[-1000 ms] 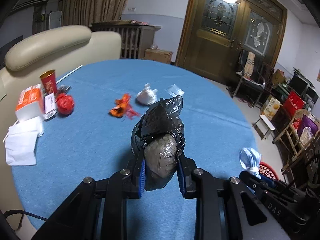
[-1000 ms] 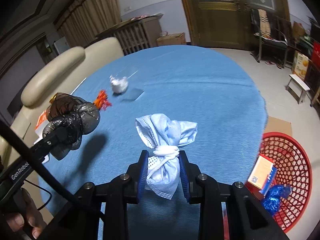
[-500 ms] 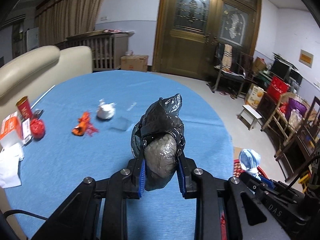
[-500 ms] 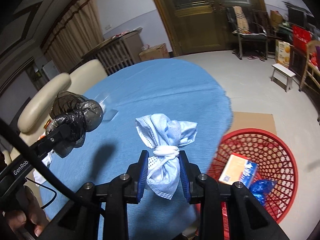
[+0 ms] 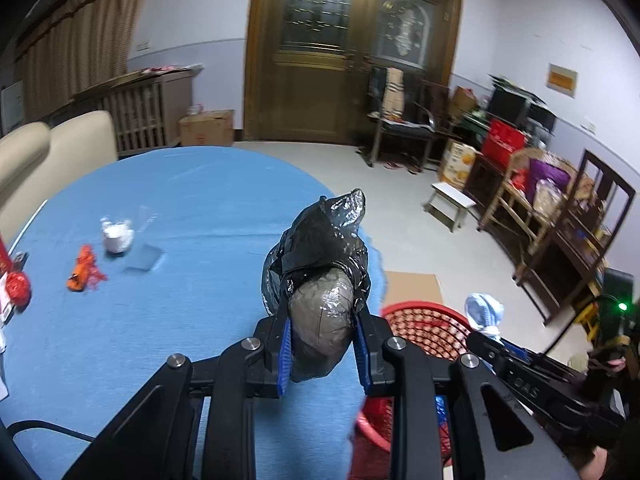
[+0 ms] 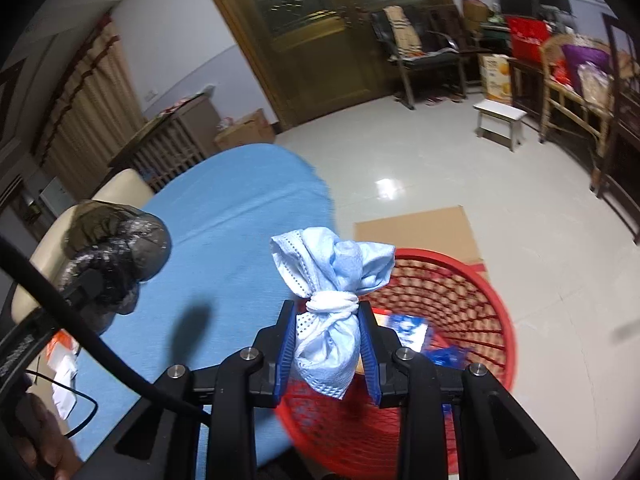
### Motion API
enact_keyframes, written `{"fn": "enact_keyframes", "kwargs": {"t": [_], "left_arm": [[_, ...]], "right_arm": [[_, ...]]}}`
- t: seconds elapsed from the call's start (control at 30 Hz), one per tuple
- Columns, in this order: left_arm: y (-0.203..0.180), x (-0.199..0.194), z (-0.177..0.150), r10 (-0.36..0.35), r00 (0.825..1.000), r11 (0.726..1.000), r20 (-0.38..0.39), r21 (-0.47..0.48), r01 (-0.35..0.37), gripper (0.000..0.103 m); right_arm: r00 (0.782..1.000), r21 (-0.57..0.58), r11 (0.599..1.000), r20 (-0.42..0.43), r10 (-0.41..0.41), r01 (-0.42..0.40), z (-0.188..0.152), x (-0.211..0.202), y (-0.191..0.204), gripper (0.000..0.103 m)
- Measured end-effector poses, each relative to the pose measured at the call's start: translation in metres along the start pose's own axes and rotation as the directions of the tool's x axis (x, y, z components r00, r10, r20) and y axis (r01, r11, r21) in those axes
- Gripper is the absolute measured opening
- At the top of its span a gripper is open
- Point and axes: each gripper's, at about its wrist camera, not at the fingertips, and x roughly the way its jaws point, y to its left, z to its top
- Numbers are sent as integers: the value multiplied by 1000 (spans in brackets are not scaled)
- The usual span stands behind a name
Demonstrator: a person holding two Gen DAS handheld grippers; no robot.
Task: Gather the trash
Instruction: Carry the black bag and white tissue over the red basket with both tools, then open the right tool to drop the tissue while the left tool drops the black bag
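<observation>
My left gripper [image 5: 322, 350] is shut on a knotted black plastic bag [image 5: 320, 280], held over the right edge of the blue table [image 5: 180, 300]. A tied light blue face mask [image 6: 328, 320] is clamped in my right gripper [image 6: 327, 350], above the near rim of the red mesh basket [image 6: 460, 280] on the floor. The basket [image 5: 424, 328] shows beside the table in the left wrist view, with the mask [image 5: 484, 314] over it. A blue packet and a printed box [image 6: 408, 328] lie in the basket. An orange wrapper [image 5: 84, 268], a white wad [image 5: 116, 236] and a clear wrapper [image 5: 142, 258] lie on the table.
A flat cardboard sheet [image 6: 420, 228] lies on the tiled floor behind the basket. A red ball [image 5: 18, 288] sits at the table's left edge. A cream chair [image 5: 52, 148] stands beyond the table. A white stool [image 6: 500, 118], chairs and wooden shelves line the right side.
Both grippers have swung to the right with their loads, from over the table's middle to its right edge. The red basket has come under the right gripper.
</observation>
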Motion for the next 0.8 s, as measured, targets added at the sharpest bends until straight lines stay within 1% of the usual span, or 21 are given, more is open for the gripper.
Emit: {"fn": "enact_keyframes", "kwargs": {"t": [0.13,0.2,0.43,0.8], "left_arm": [[-18,5,-5,-32,999,999,-20,37,33,28],[-25,9,-9,-48,998,997,-42,51,50,28],[-40,16,-15,-54,995,994,-78,90,61,28],[-52,23,-16,-77,991,989,-111,119,90,28]], "right_arm": [[999,46,998,-30,-30,32,-3,5,-25,33],[998,51,998,-39,-40,42,-5,7,-32,33],[996,64,996,-75,-53,58,-14,16,-42,33],[992,65,993,-86,-90,95,-16,22,-51,33]]}}
